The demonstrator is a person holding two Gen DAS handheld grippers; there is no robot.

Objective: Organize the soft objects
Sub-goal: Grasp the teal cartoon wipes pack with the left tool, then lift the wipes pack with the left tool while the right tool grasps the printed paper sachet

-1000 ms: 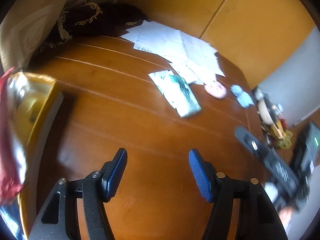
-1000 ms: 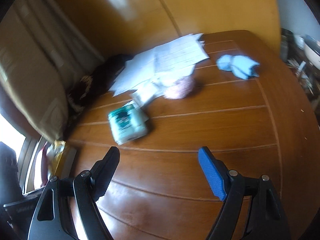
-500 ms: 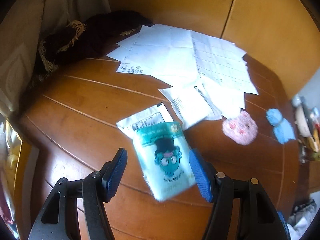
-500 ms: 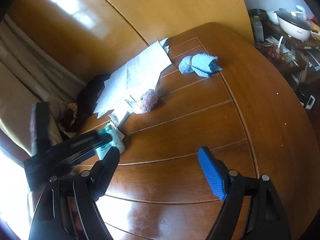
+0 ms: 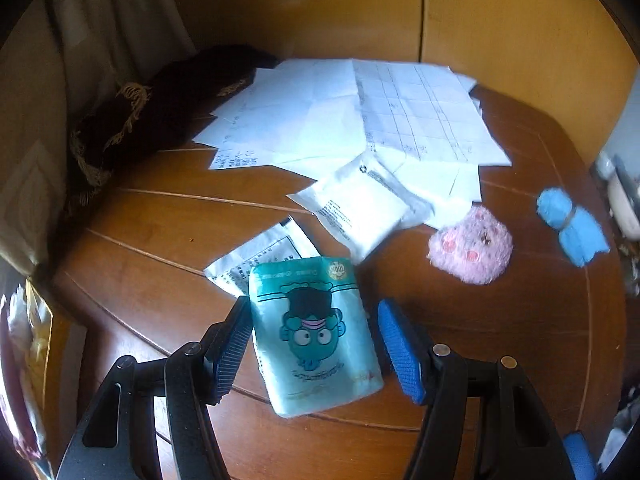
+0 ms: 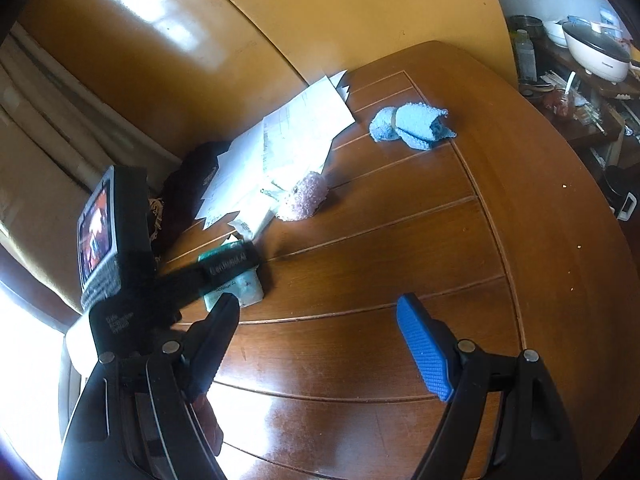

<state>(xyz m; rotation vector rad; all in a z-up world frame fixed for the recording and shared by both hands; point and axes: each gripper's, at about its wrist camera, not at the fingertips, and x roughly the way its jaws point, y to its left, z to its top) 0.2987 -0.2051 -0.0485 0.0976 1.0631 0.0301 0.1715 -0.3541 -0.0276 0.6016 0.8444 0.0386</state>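
A teal tissue pack (image 5: pixel 312 332) with a cartoon face lies flat on the wooden table (image 5: pixel 160 240). My left gripper (image 5: pixel 316 346) is open and straddles it, one finger at each long side; I see no squeeze on the pack. To the right lie a pink fluffy toy (image 5: pixel 472 248) and a rolled blue cloth (image 5: pixel 572 228). My right gripper (image 6: pixel 320 344) hangs open over bare wood, nothing between its fingers. From the right wrist, the pack (image 6: pixel 248 290) is half hidden by the left tool's finger; the toy (image 6: pixel 304 196) and cloth (image 6: pixel 412 124) lie farther back.
White paper sheets (image 5: pixel 360 120) and white packets (image 5: pixel 360 208) cover the back of the table. A dark fringed cloth (image 5: pixel 160 100) lies at the back left by a curtain. A foil bag (image 5: pixel 28 340) sits at the left edge. A cluttered side table (image 6: pixel 580 80) stands right.
My left gripper swung from the bare left part of the table over to the teal pack and came down around it. The left tool has come into the right wrist view.
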